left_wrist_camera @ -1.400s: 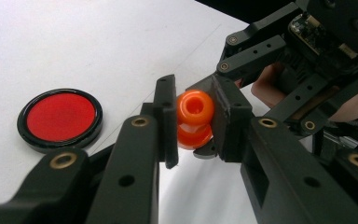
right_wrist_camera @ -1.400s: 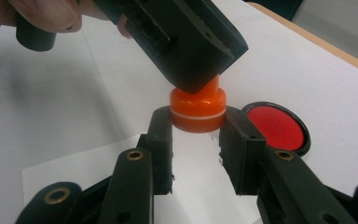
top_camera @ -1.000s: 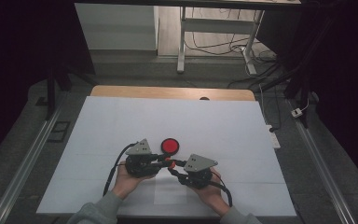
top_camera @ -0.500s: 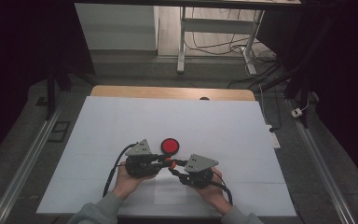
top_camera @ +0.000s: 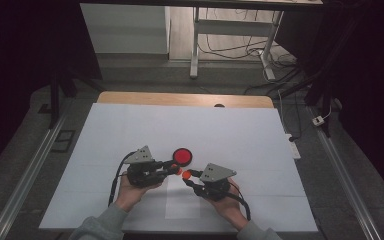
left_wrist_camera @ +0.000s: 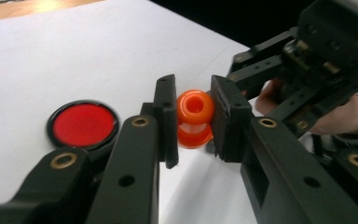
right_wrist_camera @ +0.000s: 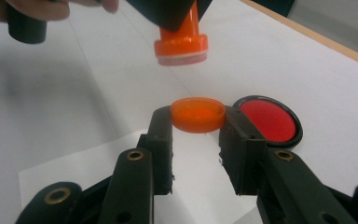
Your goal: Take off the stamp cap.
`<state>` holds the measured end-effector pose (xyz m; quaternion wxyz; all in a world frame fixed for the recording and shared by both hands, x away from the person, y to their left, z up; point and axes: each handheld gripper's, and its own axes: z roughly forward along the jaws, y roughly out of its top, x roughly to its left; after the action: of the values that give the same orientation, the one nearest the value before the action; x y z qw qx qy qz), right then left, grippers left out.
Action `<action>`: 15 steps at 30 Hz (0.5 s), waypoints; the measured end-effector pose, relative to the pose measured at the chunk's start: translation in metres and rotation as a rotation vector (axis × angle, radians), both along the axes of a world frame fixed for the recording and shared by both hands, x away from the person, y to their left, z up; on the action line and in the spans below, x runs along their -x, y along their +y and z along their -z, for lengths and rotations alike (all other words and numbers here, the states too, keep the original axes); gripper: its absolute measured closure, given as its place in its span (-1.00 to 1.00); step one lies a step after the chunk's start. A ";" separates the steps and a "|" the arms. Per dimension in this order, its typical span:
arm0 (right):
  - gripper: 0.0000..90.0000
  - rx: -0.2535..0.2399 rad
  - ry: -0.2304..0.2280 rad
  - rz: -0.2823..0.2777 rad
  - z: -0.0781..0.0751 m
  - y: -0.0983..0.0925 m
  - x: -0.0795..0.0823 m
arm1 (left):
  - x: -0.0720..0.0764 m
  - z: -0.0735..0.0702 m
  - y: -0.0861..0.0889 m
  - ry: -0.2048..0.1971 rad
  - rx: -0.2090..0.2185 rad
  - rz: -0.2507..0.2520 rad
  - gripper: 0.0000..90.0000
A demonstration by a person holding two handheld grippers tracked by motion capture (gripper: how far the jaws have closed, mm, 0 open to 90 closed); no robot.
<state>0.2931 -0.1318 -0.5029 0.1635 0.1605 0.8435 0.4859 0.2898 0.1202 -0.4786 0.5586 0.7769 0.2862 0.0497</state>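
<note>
Hardly moved since a second ago: in the high view, left gripper [top_camera: 176,168] and right gripper [top_camera: 188,176] at the same spot over the white table [top_camera: 130,130], tips nearly meeting, hands low behind them; perhaps a touch closer together, too slight to be sure. Red ink pad [top_camera: 182,156] just beyond the left gripper's tips, unshifted. From the left gripper view: clamped on a small orange stamp [left_wrist_camera: 195,135], pinched at its narrow waist between the two pads, hollow top end facing the camera, held clear of the table; ink pad [left_wrist_camera: 82,124] lying flat to the left of the jaws, right gripper [left_wrist_camera: 261,74] close behind the stamp. From the right gripper view: squeezed on a shallow orange cap [right_wrist_camera: 198,114], caught by its rim between the tips, open side up; stamp [right_wrist_camera: 181,44] hanging just above and a little left of it, face down and uncapped; ink pad [right_wrist_camera: 266,120] right beside the right-hand jaw. Handling, as a guess: light, hard, smooth plastic, so likely to slip or twist under a loose pinch. Best gripped where held now, the stamp at its waist, where the flared ends stop any sliding, the cap across its rim, gently, since thin walls may flex. Worth keeping clear of the inked face.
</note>
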 end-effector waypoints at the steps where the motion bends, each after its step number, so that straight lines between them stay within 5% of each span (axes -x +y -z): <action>1: 0.46 0.002 0.001 0.003 0.000 -0.001 0.000 | 0.000 0.000 0.000 0.001 0.003 0.003 0.62; 6: 0.45 -0.008 0.007 0.015 0.001 -0.006 -0.002 | 0.000 0.000 0.002 0.006 0.015 0.011 0.62; 15: 0.45 -0.009 0.000 0.056 0.001 -0.020 -0.005 | 0.001 0.001 0.000 0.002 -0.032 0.004 0.62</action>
<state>0.2977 -0.1517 -0.5042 0.1763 0.1845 0.8364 0.4851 0.2893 0.1204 -0.4793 0.5460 0.7863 0.2844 0.0525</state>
